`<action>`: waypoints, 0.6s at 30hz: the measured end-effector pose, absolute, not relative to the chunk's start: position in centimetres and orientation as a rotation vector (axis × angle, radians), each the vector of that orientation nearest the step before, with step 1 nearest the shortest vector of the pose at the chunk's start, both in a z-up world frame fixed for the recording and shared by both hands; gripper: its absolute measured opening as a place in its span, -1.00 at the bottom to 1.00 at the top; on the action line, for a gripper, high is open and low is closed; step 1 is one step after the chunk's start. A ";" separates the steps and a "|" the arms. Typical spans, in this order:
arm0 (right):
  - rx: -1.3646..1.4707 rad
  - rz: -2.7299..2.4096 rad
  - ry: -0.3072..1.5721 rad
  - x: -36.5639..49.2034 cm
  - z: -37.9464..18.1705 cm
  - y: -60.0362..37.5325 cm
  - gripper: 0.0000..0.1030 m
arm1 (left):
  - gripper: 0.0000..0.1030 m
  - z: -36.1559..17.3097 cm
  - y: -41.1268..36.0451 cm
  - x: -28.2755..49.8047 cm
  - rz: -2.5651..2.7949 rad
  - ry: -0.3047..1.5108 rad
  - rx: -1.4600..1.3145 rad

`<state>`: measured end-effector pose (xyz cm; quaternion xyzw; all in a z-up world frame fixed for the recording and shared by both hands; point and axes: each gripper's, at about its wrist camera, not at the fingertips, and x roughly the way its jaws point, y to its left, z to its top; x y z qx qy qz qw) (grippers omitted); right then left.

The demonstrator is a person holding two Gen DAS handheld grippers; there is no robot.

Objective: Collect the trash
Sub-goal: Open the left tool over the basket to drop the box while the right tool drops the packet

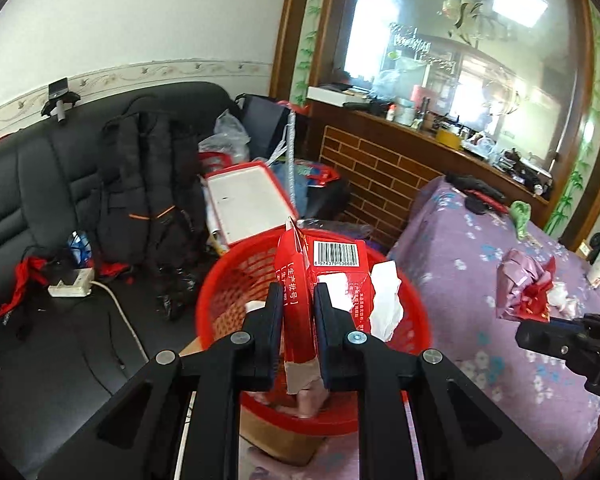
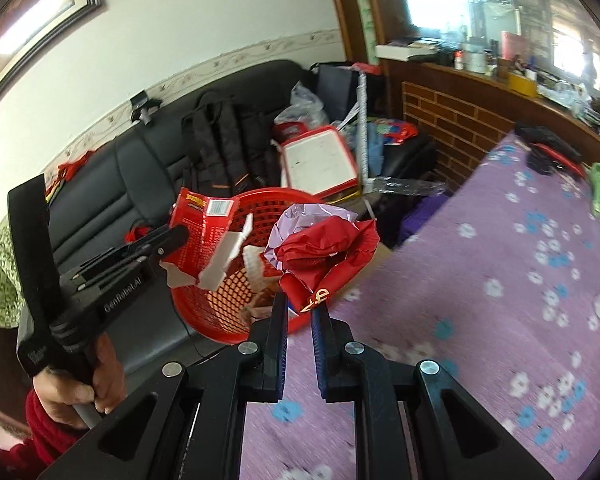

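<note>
My left gripper (image 1: pixel 298 304) clamps a torn red carton (image 1: pixel 320 264) over the red basket (image 1: pixel 228 280) mid-frame, while only my right view shows the right gripper (image 2: pixel 299 308) pinching a crumpled wrapper (image 2: pixel 324 252).

The left gripper's (image 1: pixel 298 292) fingers hide the middle of the torn red carton (image 1: pixel 320 264), and the carton hides much of the red basket's (image 1: pixel 224 280) inside. In the right wrist view, crumpled red and lilac wrapping (image 2: pixel 324 248) screens the basket's (image 2: pixel 220 312) far side. The flowered purple cloth (image 2: pixel 500 280) blurs toward the lower right. Small items on the wooden ledge (image 1: pixel 420 128) are too tiny to name. The right gripper (image 1: pixel 572 340) is cut off by the left view's edge.
</note>
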<state>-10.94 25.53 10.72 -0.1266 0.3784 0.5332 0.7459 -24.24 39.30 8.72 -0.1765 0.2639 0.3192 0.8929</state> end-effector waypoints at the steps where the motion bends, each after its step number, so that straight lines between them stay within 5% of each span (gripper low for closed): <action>1: -0.284 1.168 0.832 -11.0 10.5 26.1 -0.75 | -0.72 8.5 39.6 -24.2 0.665 0.554 -0.367; 7: -0.314 1.168 0.869 -10.5 9.0 30.1 -0.74 | -0.71 7.8 40.6 -24.0 0.686 0.569 -0.369; 11: -0.322 1.156 0.905 -9.9 7.8 31.4 -0.55 | -0.62 7.6 41.2 -24.2 0.682 0.568 -0.397; 13: -0.308 1.161 0.917 -9.6 7.6 31.0 -0.55 | -0.49 7.6 41.2 -24.2 0.677 0.567 -0.400; 15: -0.282 1.155 0.918 -9.2 7.7 30.1 -0.55 | 0.00 7.8 40.8 -24.2 0.677 0.556 -0.398; 18: -0.238 1.144 0.894 -8.8 8.7 27.7 -0.55 | 0.00 8.2 40.1 -23.9 0.675 0.547 -0.379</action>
